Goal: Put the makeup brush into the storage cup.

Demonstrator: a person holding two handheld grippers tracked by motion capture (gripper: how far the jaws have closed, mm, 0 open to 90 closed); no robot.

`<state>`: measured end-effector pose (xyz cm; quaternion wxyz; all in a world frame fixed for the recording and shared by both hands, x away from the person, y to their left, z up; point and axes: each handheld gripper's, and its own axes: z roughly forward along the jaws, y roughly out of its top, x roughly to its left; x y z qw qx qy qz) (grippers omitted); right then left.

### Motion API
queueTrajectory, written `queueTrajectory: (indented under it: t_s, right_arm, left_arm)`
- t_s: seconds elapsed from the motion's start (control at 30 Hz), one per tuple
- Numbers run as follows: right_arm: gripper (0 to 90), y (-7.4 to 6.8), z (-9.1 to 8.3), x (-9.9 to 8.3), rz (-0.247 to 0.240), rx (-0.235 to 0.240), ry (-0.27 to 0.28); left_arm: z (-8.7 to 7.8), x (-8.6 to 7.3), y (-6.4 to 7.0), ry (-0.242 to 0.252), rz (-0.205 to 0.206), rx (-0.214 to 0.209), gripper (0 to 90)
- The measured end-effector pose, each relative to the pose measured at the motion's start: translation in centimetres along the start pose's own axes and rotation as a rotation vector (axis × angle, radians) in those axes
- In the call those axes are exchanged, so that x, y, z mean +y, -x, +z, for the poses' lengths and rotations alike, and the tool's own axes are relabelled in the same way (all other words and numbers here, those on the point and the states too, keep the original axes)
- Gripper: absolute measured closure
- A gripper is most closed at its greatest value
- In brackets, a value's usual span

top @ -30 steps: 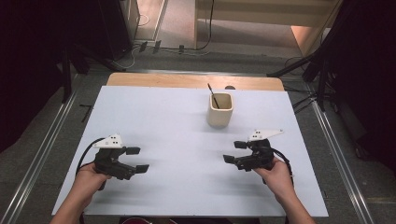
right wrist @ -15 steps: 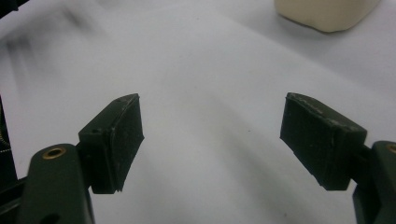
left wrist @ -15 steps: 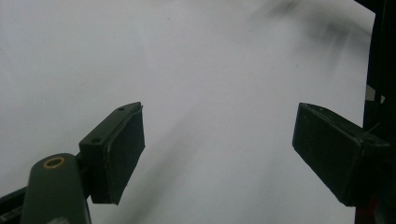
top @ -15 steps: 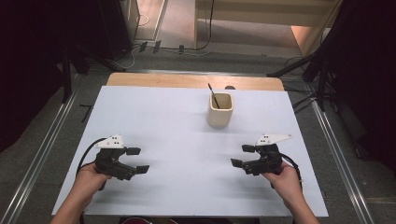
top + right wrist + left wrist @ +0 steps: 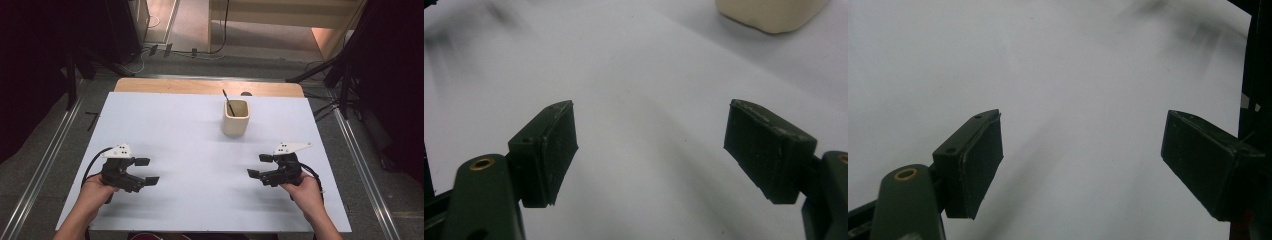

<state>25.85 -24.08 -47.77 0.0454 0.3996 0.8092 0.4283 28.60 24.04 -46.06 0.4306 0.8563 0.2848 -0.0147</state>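
Observation:
A cream square cup stands at the far middle of the white table, with a thin dark stick leaning out of it. My left gripper rests low at the near left, open, with nothing between its jaws, which point right. At the near right my right gripper is open and empty, pointing left. In the left gripper view the left gripper stands wide apart over bare white table. The right gripper in its own view is equally wide, with the cup's base at the top right.
A wooden strip runs along the table's far edge. Metal rails flank the table on both sides. Dark stands and cables sit on the floor beyond the table.
The right gripper has drawn back toward the near right of the table. The left gripper has stayed put.

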Motion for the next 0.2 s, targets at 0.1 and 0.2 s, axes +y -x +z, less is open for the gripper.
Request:
queueTrajectory:
  t_s: [0.1,0.2]
  right_arm:
    - [22.0,0.01,-0.03,-0.01,0.002,-0.002,0.003]
    - [22.0,0.07,-0.14,-0.01,0.004,0.003,0.010]
  left_arm:
    - [-0.02,0.03,0.02,0.007,-0.006,-0.011,17.2]
    - [-0.03,0.12,-0.07,0.014,-0.039,-0.019,17.2]
